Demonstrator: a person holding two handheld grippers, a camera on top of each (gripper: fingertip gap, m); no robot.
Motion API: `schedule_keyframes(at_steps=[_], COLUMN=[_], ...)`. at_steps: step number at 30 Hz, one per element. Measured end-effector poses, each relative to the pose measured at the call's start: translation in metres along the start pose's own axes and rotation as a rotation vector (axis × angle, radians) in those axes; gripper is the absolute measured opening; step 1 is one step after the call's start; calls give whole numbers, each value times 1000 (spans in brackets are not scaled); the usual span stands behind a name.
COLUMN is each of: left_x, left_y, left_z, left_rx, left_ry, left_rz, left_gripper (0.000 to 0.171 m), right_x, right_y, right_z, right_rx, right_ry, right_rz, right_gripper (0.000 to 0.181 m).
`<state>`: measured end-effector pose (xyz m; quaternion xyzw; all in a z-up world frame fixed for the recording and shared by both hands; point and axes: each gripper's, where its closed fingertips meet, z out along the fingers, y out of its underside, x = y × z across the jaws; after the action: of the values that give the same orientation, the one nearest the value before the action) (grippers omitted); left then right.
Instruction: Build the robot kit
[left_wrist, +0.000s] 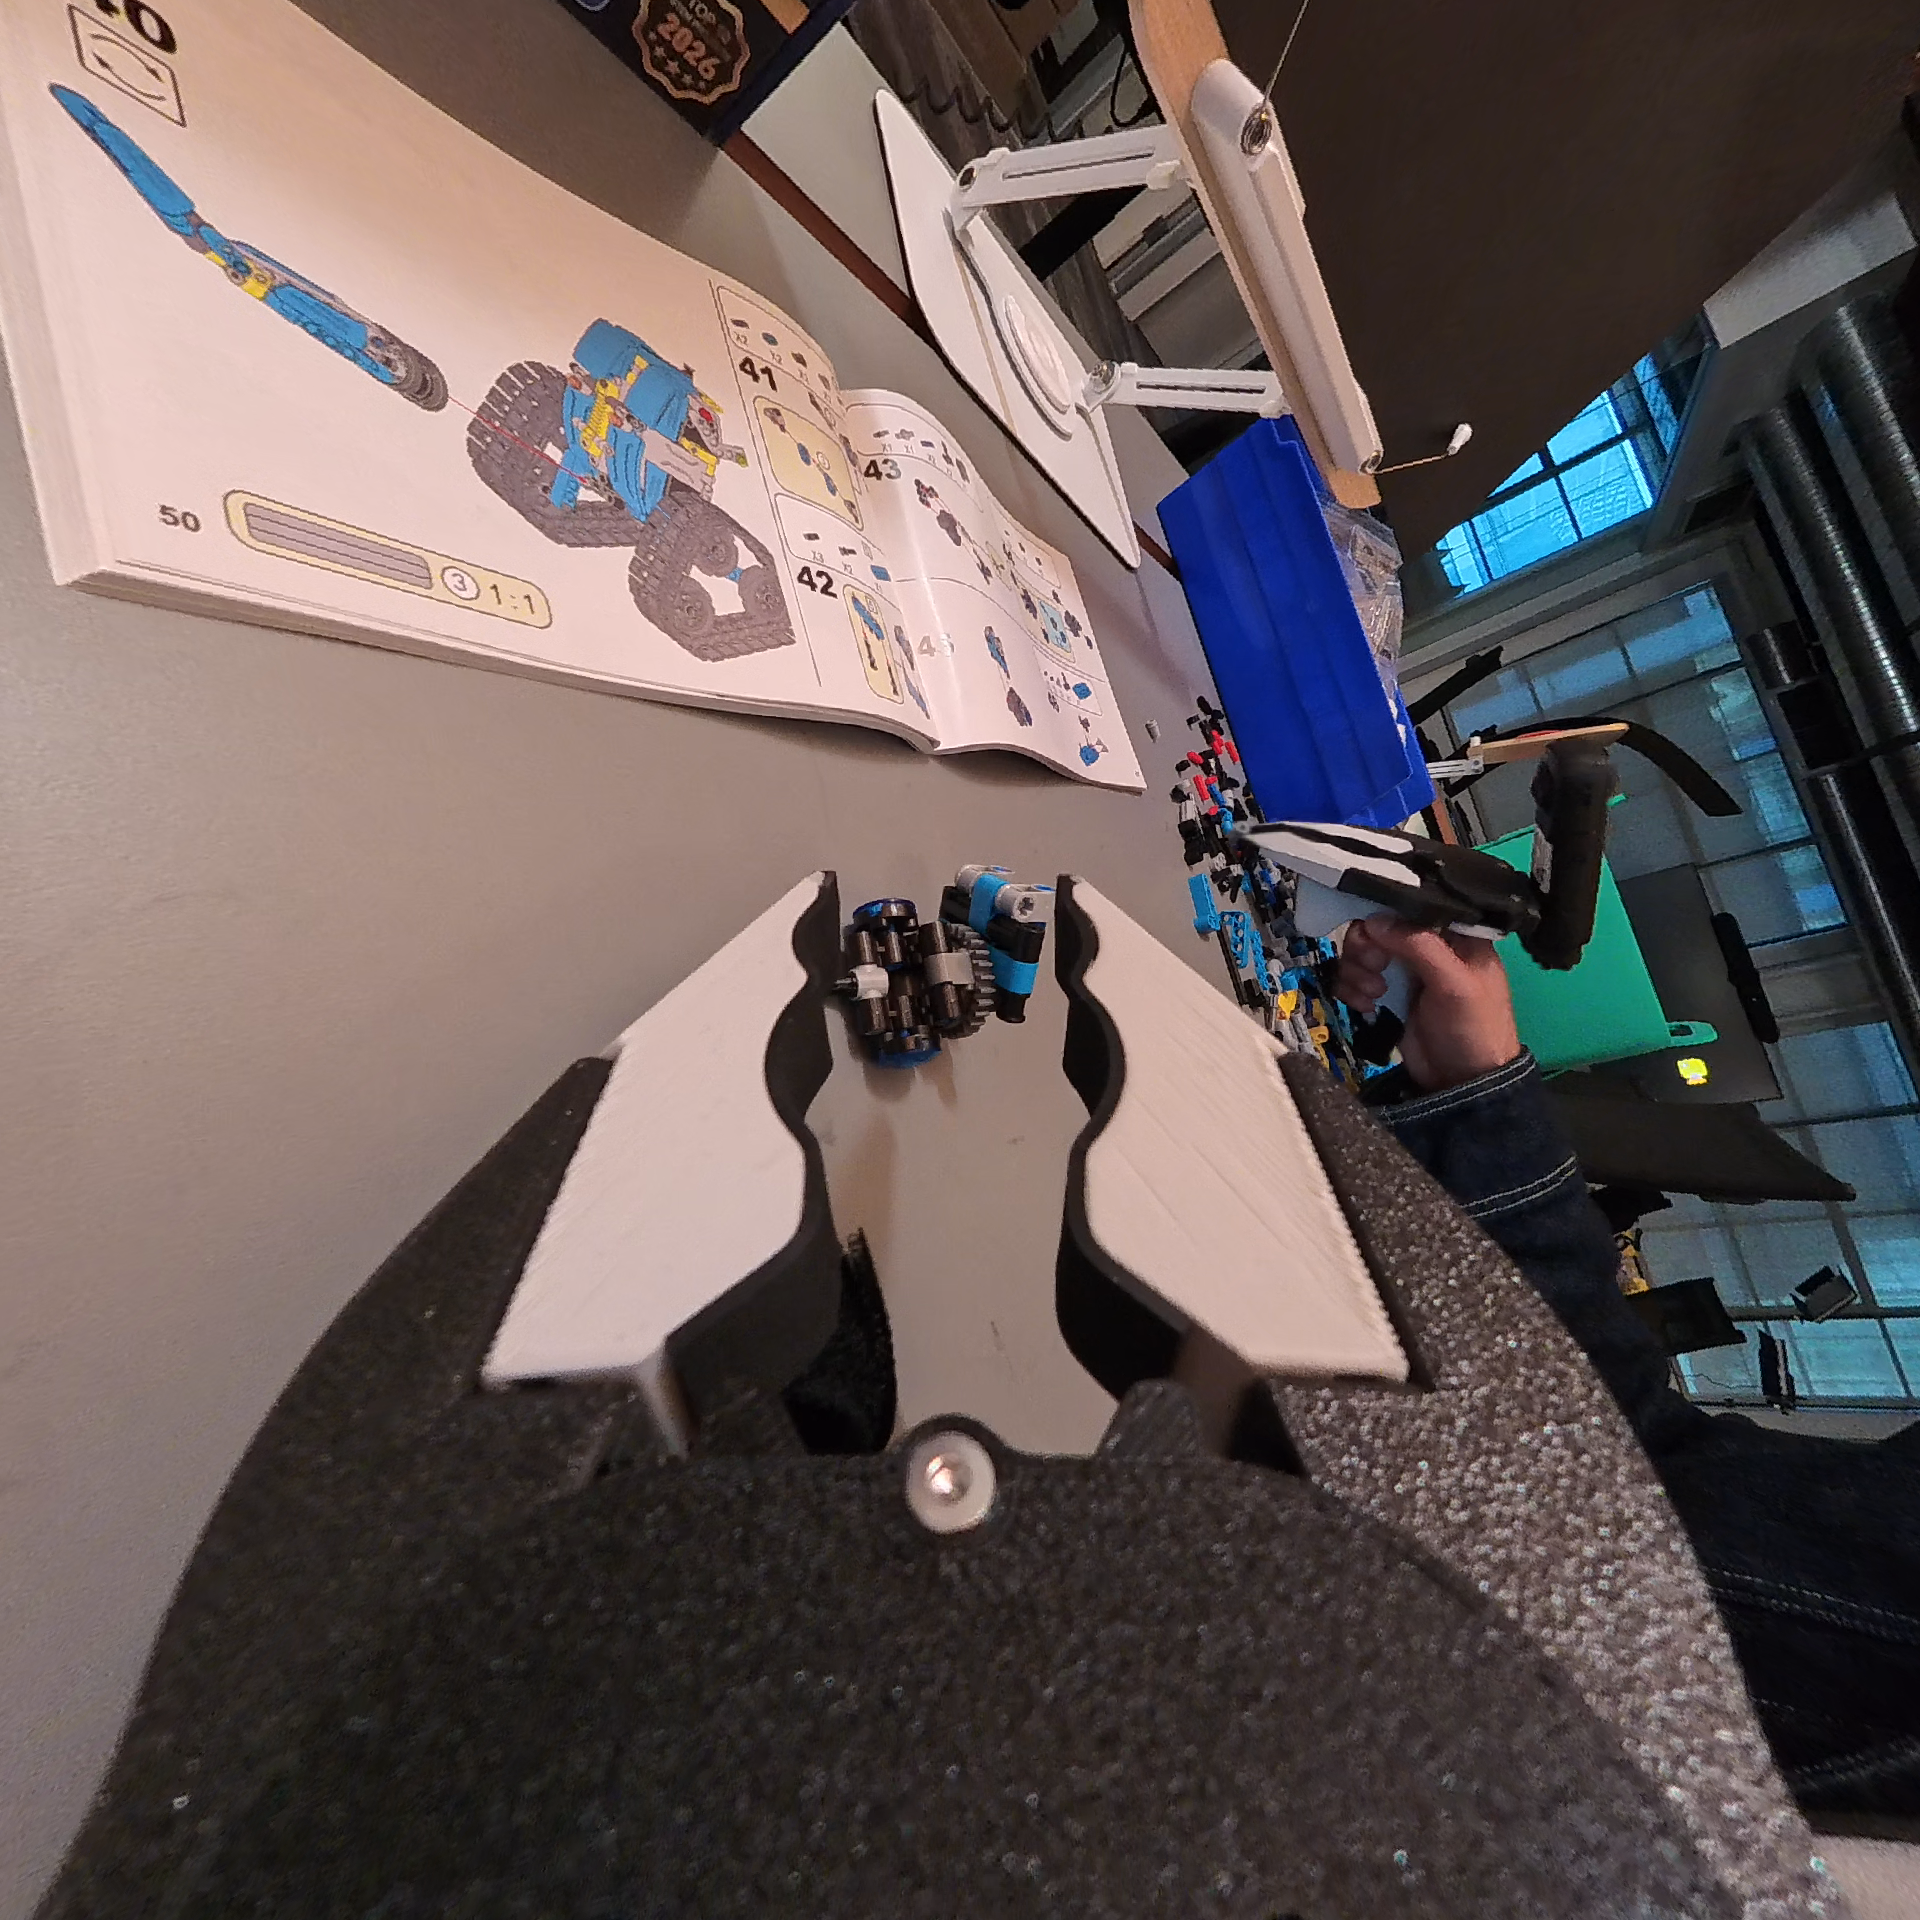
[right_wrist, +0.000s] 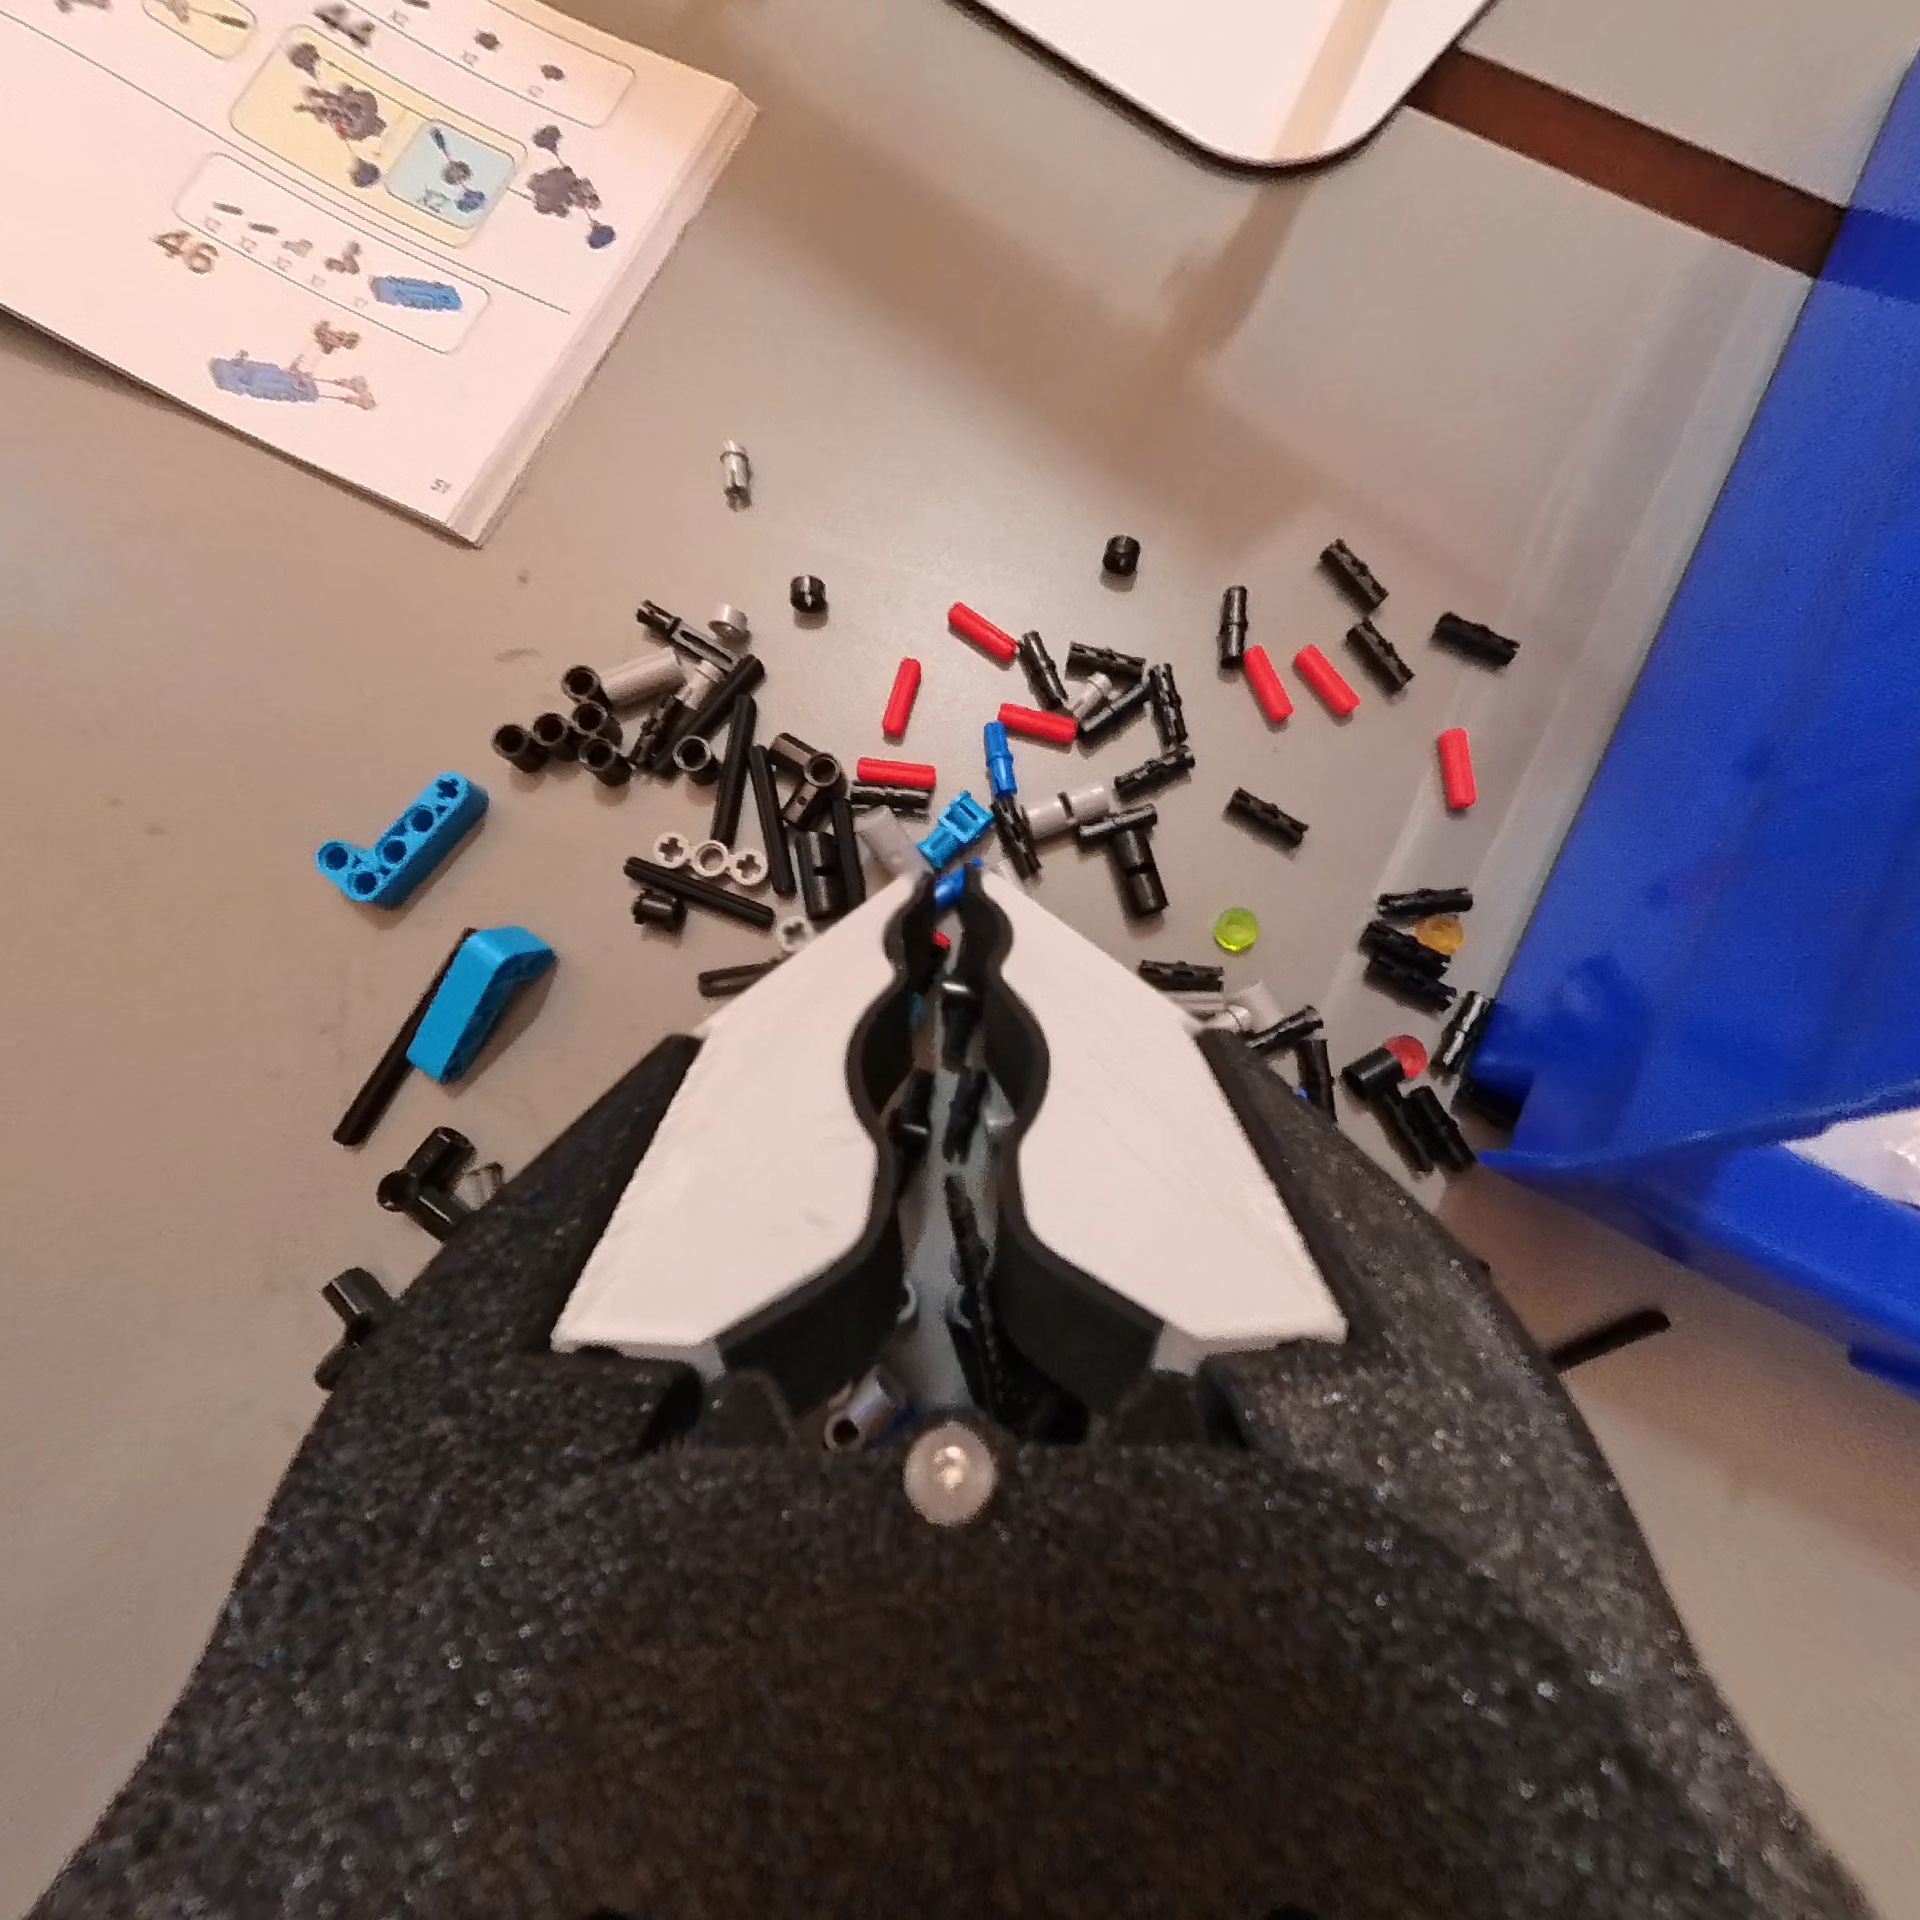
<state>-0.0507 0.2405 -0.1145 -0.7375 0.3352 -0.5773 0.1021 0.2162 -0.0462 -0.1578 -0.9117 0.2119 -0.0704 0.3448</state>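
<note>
My left gripper (left_wrist: 948, 888) is open and low over the grey table (left_wrist: 312, 987). A small assembly of black, grey and blue building parts (left_wrist: 935, 966) lies on the table between its fingertips, close to the left finger. My right gripper (right_wrist: 953, 883) is shut on a small blue pin (right_wrist: 948, 889) just above a scattered pile of loose black, red, grey and blue pins (right_wrist: 935, 748). The right gripper also shows in the left wrist view (left_wrist: 1247, 831), held by a hand (left_wrist: 1434, 987) over the pile (left_wrist: 1236, 904).
An open instruction booklet (left_wrist: 520, 416) lies at the far left of the table and shows in the right wrist view (right_wrist: 312, 208). A blue bin (right_wrist: 1714, 727) stands right of the pile. A white stand base (left_wrist: 997, 343) is behind. Two blue beams (right_wrist: 405, 842) lie left of the pile. Left tips to right tips: about 40 centimeters.
</note>
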Motion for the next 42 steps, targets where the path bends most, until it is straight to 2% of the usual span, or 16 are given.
schedule_keyframes(at_steps=[3,15,17,18,24,26,28,34,42], left_x=[0,0,0,0,0,0,1,-1,0], left_y=[0,0,0,0,0,0,1,0,0], left_z=[0,-1,-1,-1,0,0,0,-1,-1], left_rx=[-1,2,2,2,-1,-2,-4,2,0], left_ry=[0,-3,-3,-3,-2,-1,0,-5,-2], left_rz=[1,1,2,2,2,2,4,4,2], left_gripper=[42,41,42,42,42,42,42,41,41], right_x=[2,-3,-2,-4,-14,-12,-3,2,-4], right_y=[4,3,3,0,-12,-9,-7,3,-3], right_z=[-1,6,4,0,-21,-19,-13,0,-1], right_rx=[-24,-54,-51,-37,25,9,0,-52,-48], right_ry=[-10,-15,-1,-2,32,40,69,48,43], right_rz=[30,-10,-32,-44,-94,-89,-64,-57,-70], right_gripper=[11,8,7,0,0,1,10,3,6])
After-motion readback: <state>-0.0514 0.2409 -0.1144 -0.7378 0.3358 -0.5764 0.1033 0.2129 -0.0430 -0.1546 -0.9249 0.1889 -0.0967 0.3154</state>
